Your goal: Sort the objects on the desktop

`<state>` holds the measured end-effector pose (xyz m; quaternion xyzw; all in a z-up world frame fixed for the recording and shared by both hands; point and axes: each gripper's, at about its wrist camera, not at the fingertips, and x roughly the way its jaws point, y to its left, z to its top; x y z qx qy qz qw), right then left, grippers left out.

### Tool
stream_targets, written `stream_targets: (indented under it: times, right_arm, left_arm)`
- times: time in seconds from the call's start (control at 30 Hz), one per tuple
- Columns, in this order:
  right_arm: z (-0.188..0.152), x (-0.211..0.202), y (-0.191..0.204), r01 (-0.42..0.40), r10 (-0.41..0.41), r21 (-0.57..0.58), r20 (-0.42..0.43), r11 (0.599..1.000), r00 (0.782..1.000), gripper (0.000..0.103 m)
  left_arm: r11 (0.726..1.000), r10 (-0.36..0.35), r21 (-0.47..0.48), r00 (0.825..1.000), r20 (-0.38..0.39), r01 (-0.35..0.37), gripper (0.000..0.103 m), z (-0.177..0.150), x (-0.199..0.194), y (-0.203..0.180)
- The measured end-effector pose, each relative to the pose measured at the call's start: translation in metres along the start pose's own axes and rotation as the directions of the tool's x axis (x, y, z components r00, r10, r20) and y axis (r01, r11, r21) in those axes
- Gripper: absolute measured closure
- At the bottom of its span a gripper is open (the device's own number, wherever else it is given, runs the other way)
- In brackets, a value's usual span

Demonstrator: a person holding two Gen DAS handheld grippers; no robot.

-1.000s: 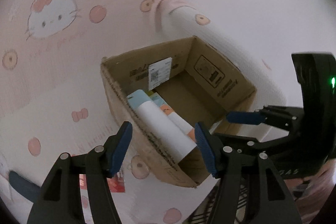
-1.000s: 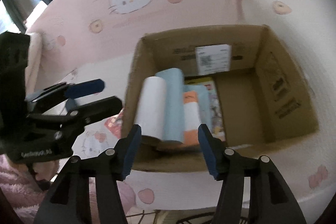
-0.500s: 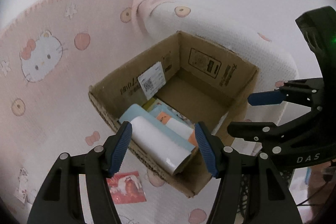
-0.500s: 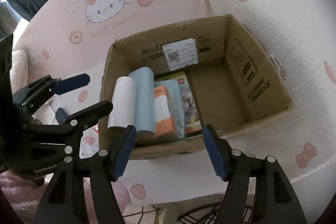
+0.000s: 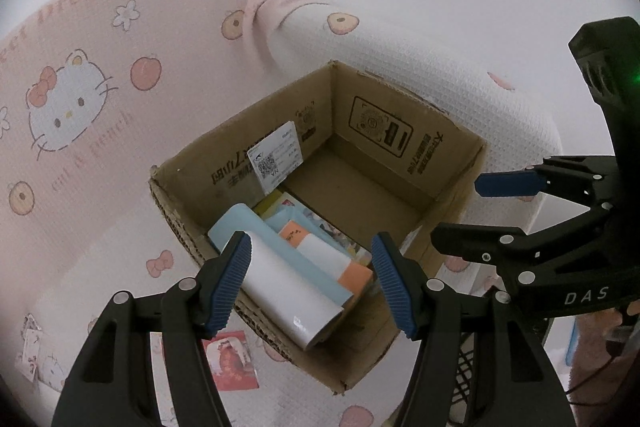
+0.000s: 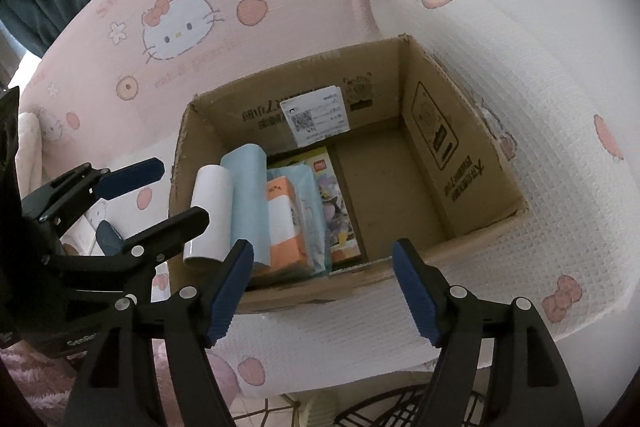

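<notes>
An open cardboard box [image 6: 472, 187] sits on a pink and white cat-print blanket [image 6: 540, 99]. Its left half holds sorted items packed side by side: a white roll [image 6: 210, 215] leaning on the near-left wall with its end poking above the rim, a pale blue roll [image 6: 248, 203] beside it, then an orange and white pack [image 6: 284, 223], a blue pouch [image 6: 310, 211] and a picture box [image 6: 336, 203] lying flat. The right half of the box floor is bare.

The right gripper [image 6: 322, 293] hovers above the box's near wall, its jaws opening with nothing between them. The left gripper [image 5: 310, 283] hangs over the white roll [image 5: 288, 291] with jaws spread wide, pinching nothing. A red card [image 5: 230, 359] lies on the blanket just outside the box, below the left gripper.

Likely risks: the white roll looks poorly seated and could tip out over the rim if a finger brushes it. The blanket is soft, so a push on the box wall might slide or tilt the box. The two grippers are near each other and could collide. The flat card may be hard to pinch off soft cloth
</notes>
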<state>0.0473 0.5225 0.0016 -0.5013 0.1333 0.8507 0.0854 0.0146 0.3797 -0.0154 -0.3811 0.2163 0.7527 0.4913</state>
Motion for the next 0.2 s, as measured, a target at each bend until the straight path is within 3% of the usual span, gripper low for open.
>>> stream_targets:
  times: [0.2]
  right_arm:
    - [-0.0036,-0.0013,0.0040,0.003,-0.003,0.001,-0.007,1.000,1.000,0.032]
  left_arm:
    - [1.000,0.010,0.014,1.000,0.007,-0.010,0.036,-0.0011,-0.0020,-0.0014]
